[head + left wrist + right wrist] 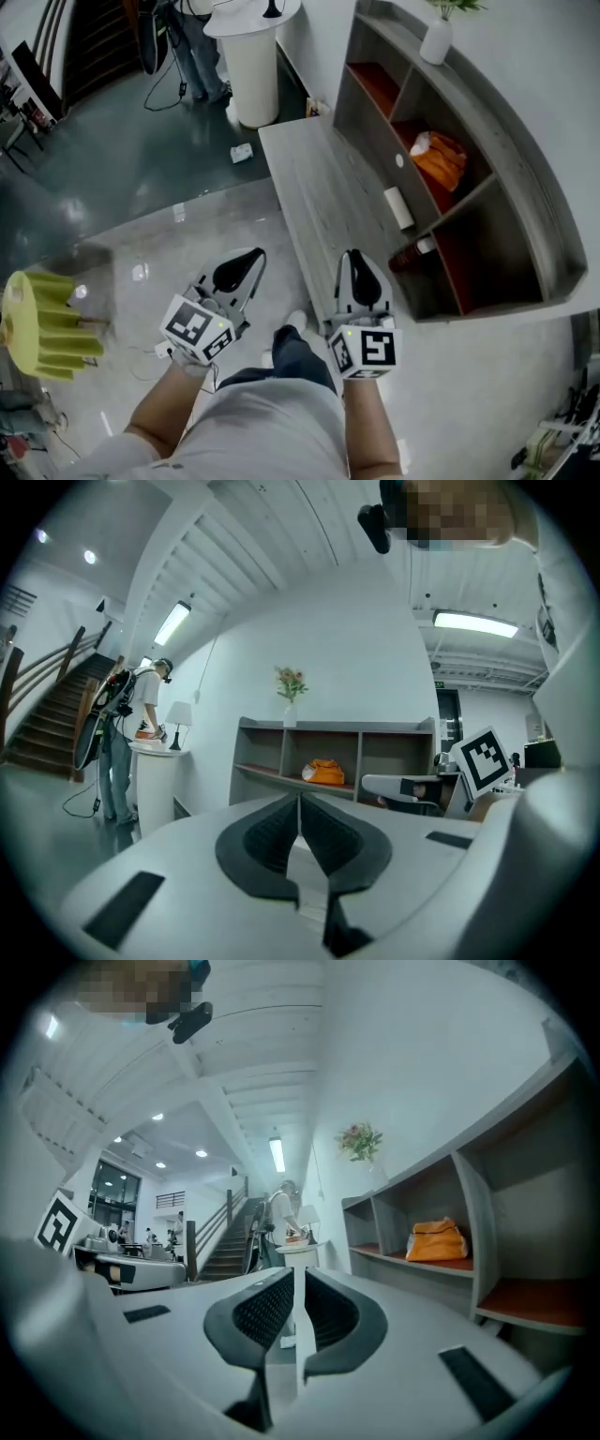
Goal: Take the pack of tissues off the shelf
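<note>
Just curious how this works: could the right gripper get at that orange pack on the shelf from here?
Probably, but not yet: the right gripper is well short of the orange pack, jaws together. Its compartment in the shelf is open-fronted, nothing blocking.

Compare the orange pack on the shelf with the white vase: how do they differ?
Colour: the orange pack is bright orange, while the white vase is plain white.
Place: the pack sits inside the middle compartment of the shelf, and the vase stands on its top board.
Shape: the pack looks soft and crumpled, whereas the vase is smooth and upright, with a plant in it.
Both rest on the same shelf.
</note>
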